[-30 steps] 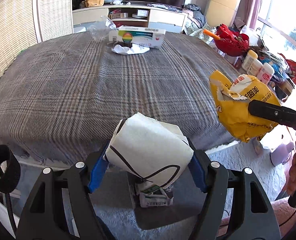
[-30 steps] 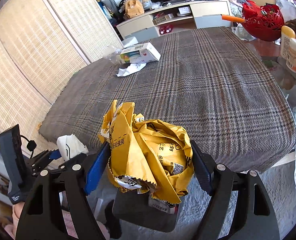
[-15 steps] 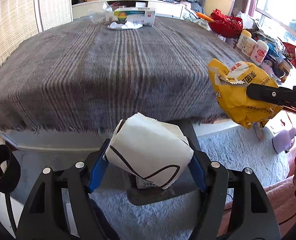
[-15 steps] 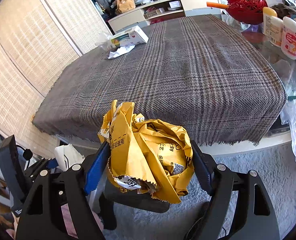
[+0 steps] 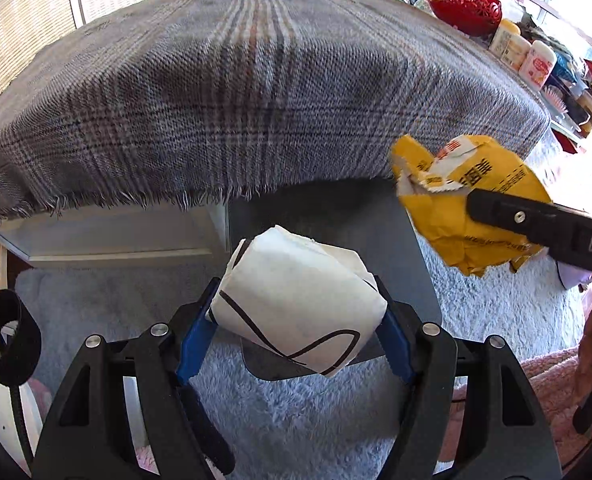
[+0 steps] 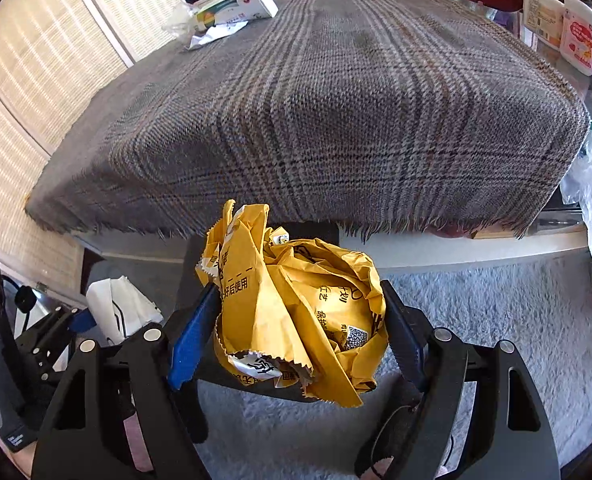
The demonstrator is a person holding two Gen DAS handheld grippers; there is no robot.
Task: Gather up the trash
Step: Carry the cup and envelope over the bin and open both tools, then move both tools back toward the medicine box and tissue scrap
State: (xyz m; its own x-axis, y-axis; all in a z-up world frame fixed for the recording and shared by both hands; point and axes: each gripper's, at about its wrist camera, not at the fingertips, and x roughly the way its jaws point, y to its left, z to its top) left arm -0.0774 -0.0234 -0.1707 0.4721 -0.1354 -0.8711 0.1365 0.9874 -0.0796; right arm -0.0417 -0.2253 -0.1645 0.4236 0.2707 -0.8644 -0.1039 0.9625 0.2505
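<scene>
Now we hold a white wad (image 5: pixel 300 300) in the left claw (image 5: pixel 296 320), a yellow wrapper (image 6: pixel 300 316) in the right claw (image 6: pixel 296 320), both below the desk's (image 6: pixel 336 100) near edge; centre over the dark bin (image 5: pixel 336 216) before releasing.

Two hand-held grippers (image 5: pixel 298 332) (image 6: pixel 296 328), one yellow wrapper (image 6: pixel 296 312), one white wad (image 5: pixel 296 308).

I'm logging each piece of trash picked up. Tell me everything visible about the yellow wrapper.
The yellow wrapper is a crumpled, paper-like bag with black Chinese print, a small QR code and torn serrated edges showing a white inner side. It is squeezed between the blue-padded fingers of the right gripper, bulging above and hanging below them. It is in the air in front of the plaid-covered table's edge, over a grey bin and pale carpet.
</scene>
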